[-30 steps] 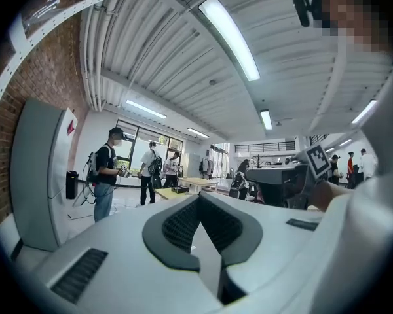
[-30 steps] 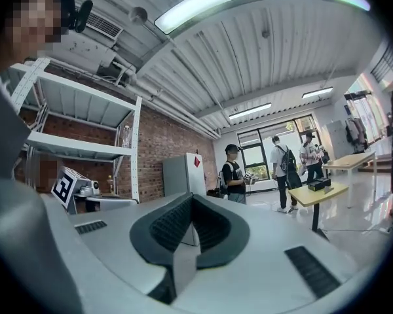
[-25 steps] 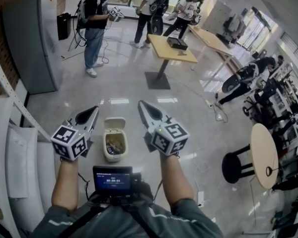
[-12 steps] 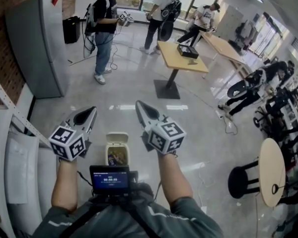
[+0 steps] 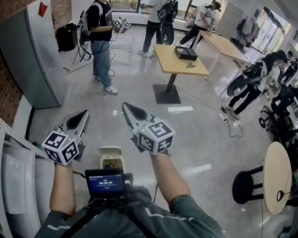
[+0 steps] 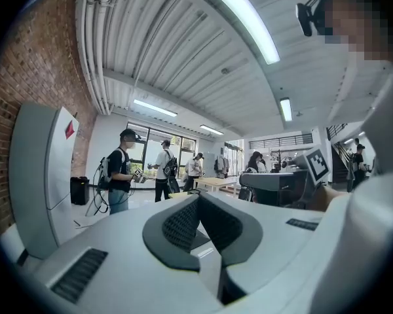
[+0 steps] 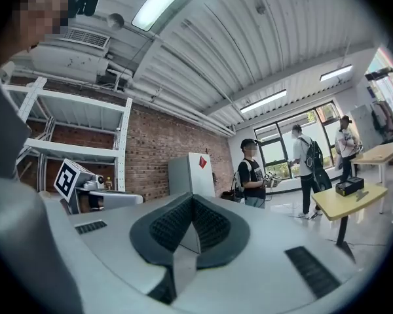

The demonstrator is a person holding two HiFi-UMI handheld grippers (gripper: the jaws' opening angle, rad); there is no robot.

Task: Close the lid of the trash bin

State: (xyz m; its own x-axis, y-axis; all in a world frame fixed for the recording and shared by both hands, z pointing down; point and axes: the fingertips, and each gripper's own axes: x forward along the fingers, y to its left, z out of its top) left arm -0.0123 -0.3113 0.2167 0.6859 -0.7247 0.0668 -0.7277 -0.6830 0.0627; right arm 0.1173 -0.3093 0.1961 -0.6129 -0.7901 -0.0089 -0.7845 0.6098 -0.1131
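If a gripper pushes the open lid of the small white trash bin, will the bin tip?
The trash bin looks small and plastic, so probably light; it may slide on the glossy floor. Its lid stands raised at the far edge, so pushing downward seems safer than sideways.

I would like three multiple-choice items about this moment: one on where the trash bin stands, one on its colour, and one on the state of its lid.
1. Where is the trash bin?
A. on a table top
B. on the floor, between the left gripper and the right gripper in the head view
C. on a shelf

2. What colour is the bin?
A. cream-white
B. black
C. blue

3. How is its lid?
A. shut flat
B. raised open
C. lying apart from the bin

Answers:
1 B, it shows low between both grippers, on the floor.
2 A, its body is pale cream.
3 B, the lid stands up behind the opening and the contents show.
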